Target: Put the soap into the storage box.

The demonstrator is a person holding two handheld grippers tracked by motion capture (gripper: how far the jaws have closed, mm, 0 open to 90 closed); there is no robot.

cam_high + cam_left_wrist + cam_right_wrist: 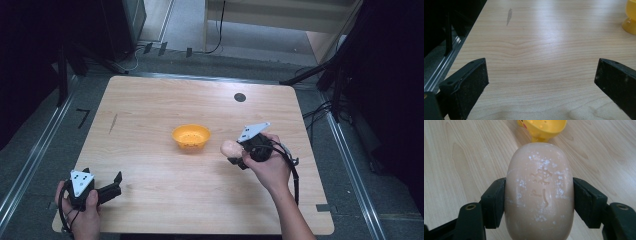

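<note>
The right gripper (pixel 235 152) is clamped on a pale pink bar of soap (pixel 230 147); in the right gripper view the soap (pixel 539 192) sits squarely between the two black jaws, one pad pressed against each long side, its rounded end sticking out beyond the jaw tips; white flecks and a stamped mark show on its upper face. In the high view the soap is held above the wooden table (pixel 150 200), just right of the yellow bowl (pixel 190 136) and not touching it; the bowl (pixel 542 128) lies straight ahead of the soap's far end. The left gripper (pixel 116 184) rests at the table's near left corner, well apart from both, its jaws spread wide with only bare wood between them.
</note>
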